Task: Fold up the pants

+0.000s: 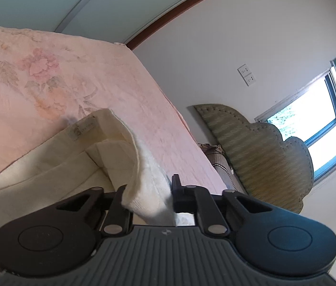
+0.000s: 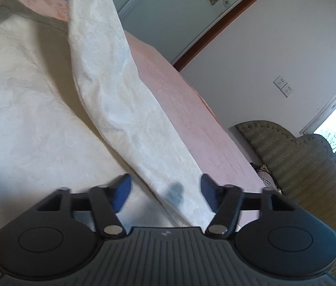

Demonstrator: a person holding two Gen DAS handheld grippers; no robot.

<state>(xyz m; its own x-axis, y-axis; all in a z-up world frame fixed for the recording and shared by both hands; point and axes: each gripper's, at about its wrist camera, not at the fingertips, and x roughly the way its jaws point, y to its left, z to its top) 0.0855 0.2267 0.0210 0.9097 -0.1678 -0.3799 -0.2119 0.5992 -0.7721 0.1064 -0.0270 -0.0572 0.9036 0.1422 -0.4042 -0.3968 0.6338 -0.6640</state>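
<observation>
The cream-white pants [image 1: 56, 166] lie on a pink floral bedspread [image 1: 37, 71]. In the left wrist view my left gripper [image 1: 147, 196] is shut on a bunched edge of the pants near the waistband, where a small label [image 1: 83, 128] shows. In the right wrist view my right gripper [image 2: 165, 193] is open, its blue-padded fingers on either side of a raised strip of the pants [image 2: 120, 100]. That strip runs up to the top of the frame. The rest of the pants [image 2: 25, 95] lies flat to the left.
The pink bed surface [image 2: 191, 124] ends at an edge on the right. Beyond it stand a green quilted headboard [image 1: 263, 157], a white wall with sockets [image 1: 246, 75] and a bright window [image 1: 311, 119]. A wardrobe door [image 2: 168, 12] stands behind the bed.
</observation>
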